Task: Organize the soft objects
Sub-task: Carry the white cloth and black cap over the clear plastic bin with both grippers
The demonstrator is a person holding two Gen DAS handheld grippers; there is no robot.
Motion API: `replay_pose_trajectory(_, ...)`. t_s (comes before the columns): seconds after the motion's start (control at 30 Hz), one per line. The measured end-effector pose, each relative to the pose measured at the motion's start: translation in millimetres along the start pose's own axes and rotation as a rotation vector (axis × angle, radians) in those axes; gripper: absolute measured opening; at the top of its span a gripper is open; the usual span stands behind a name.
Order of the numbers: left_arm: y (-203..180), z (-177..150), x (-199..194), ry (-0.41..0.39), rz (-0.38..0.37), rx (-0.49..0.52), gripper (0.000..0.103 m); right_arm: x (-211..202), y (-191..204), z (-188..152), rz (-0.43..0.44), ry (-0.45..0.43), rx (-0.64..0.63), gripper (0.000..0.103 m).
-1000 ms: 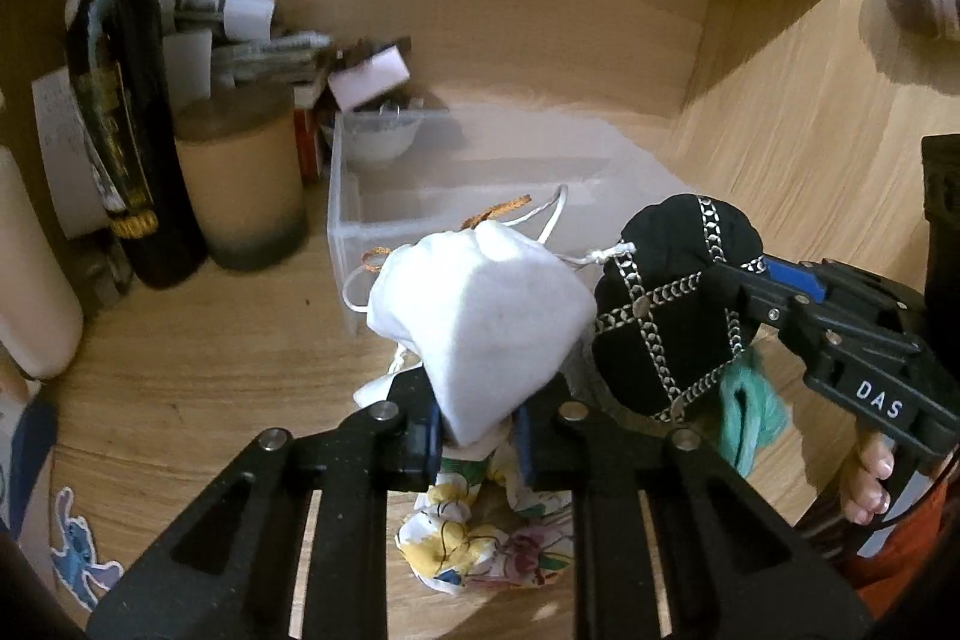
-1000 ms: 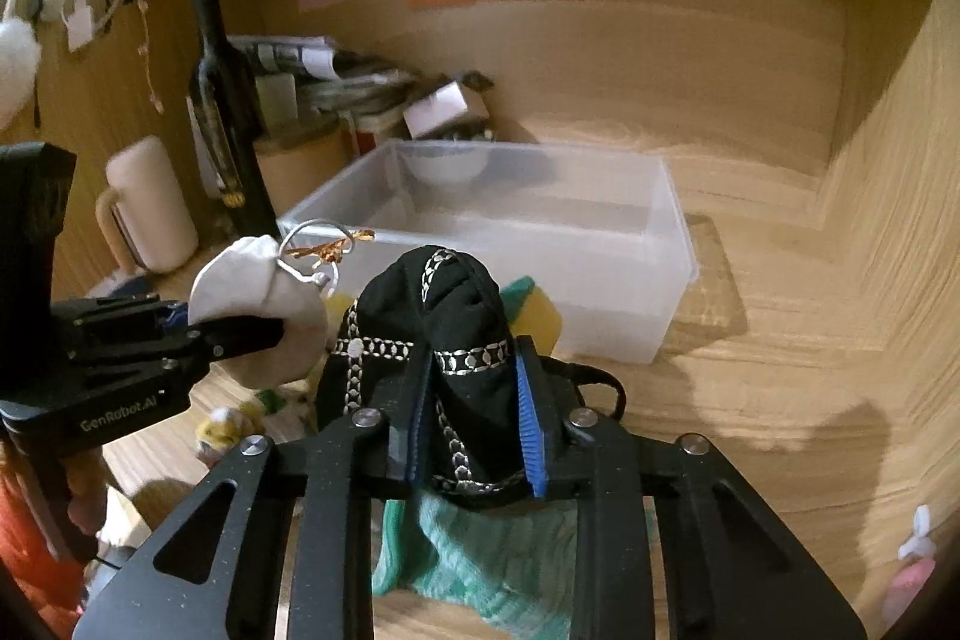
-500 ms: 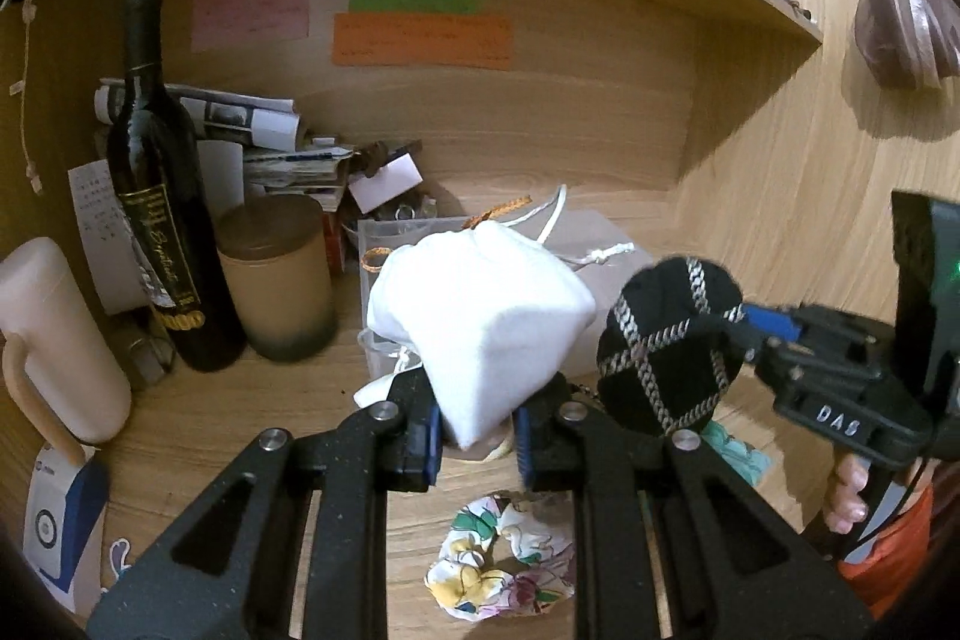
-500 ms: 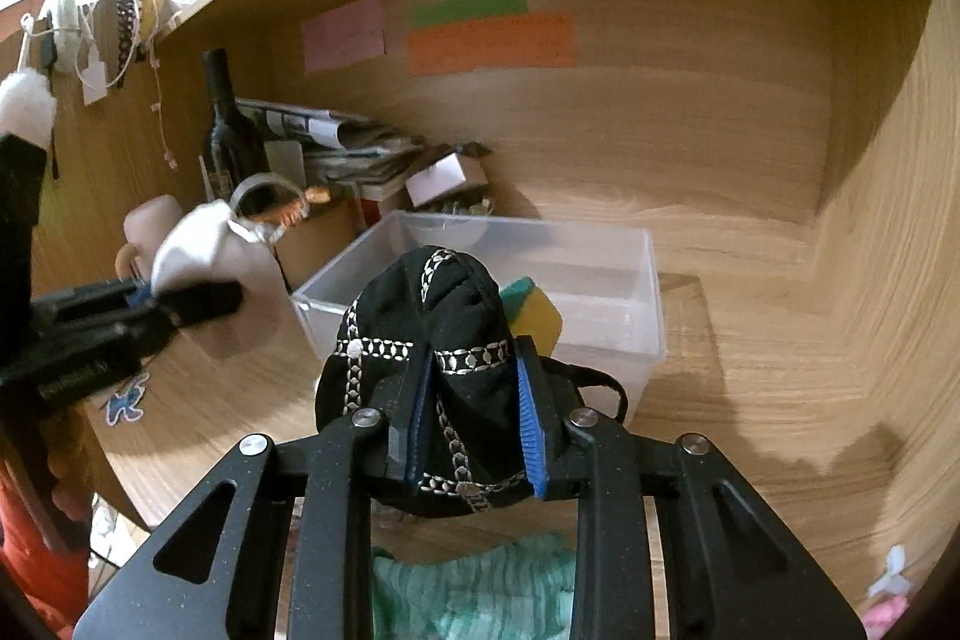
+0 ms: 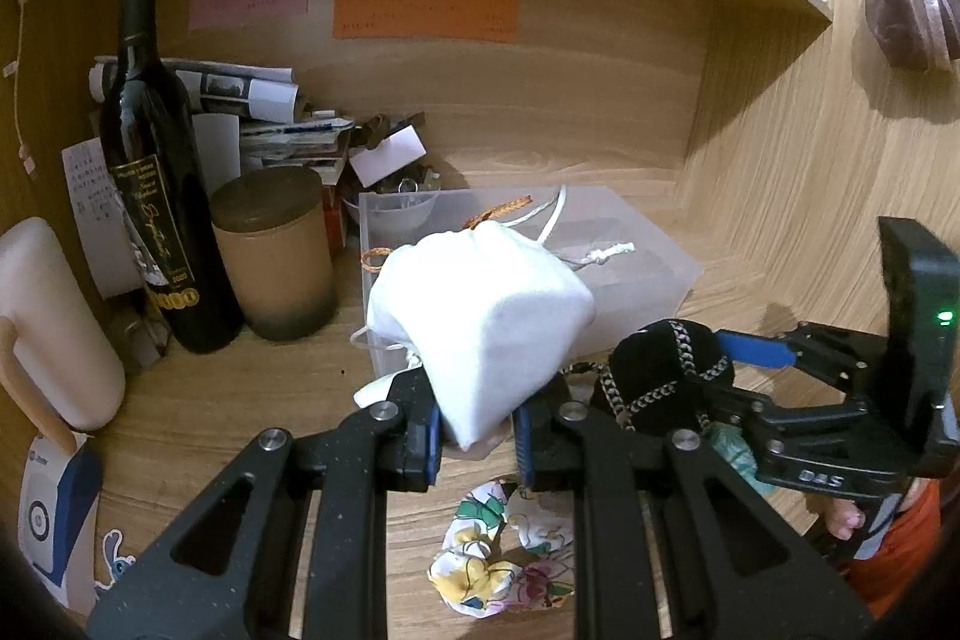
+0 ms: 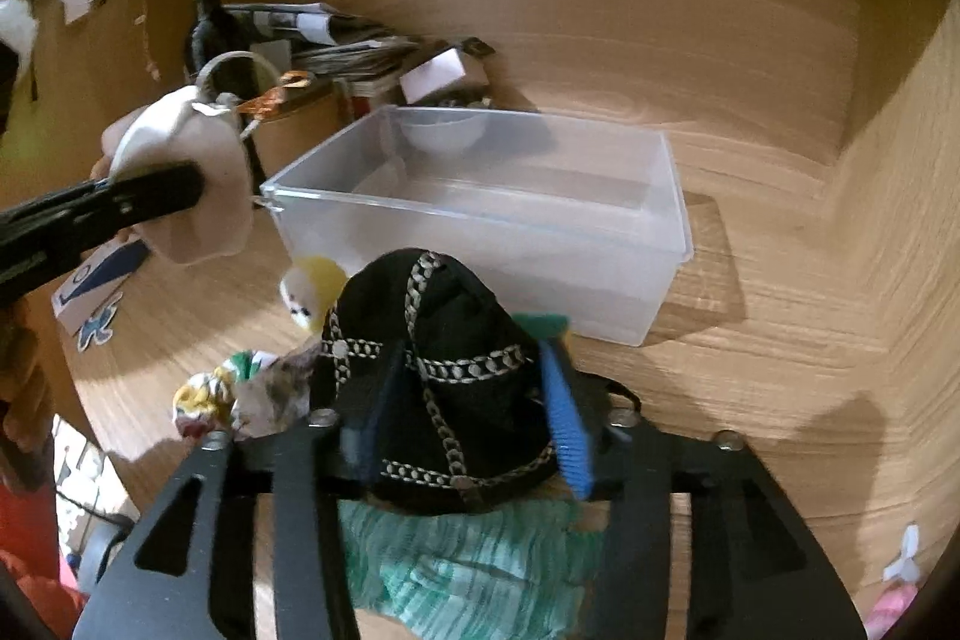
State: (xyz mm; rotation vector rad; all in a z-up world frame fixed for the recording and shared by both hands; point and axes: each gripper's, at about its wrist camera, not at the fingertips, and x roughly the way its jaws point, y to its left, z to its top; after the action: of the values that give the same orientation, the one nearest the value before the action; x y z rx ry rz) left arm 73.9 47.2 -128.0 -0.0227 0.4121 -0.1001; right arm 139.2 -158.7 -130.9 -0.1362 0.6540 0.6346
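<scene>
My left gripper [image 5: 477, 436] is shut on a white drawstring pouch [image 5: 480, 322], held above the desk in front of the clear plastic bin [image 5: 648, 250]. The pouch also shows in the right wrist view [image 6: 186, 184], left of the bin [image 6: 480, 214]. My right gripper [image 6: 468, 400] is shut on a black pouch with silver chain trim [image 6: 438, 370], held in front of the bin; it also shows in the left wrist view [image 5: 666, 376]. A floral cloth [image 5: 504, 562] and a teal knit cloth [image 6: 468, 562] lie on the desk below.
A wine bottle [image 5: 156, 172], a brown jar [image 5: 273, 250], a cream mug [image 5: 48, 328] and stacked papers [image 5: 252, 100] stand at the left and back. A small yellow soft toy [image 6: 312, 292] lies before the bin. Wooden walls close the back and right.
Both grippers have tilted down and moved closer to the bin with their pouches still held. The right wrist view is blurred by motion.
</scene>
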Motion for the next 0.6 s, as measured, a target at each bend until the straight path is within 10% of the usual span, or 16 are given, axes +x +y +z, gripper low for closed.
replay_pose_trajectory(0.17, 1.2, -1.7, 7.6, 0.015, -0.008, -0.014, 0.019, -5.0, 6.2, 1.2, 0.048, -0.017, -0.026, 0.046)
replay_pose_trajectory(0.33, 1.7, 2.0, 4.0, 0.002, 0.000, -0.009, 0.019, 7.0, 9.6, 5.9, 0.055, 0.005, -0.032, 0.015)
replay_pose_trajectory(0.6, 3.2, 28.1, -7.6, -0.066, 0.006, 0.021, 0.019, -24.4, 1.8, 40.7, 0.071, -0.128, -0.012, 0.014)
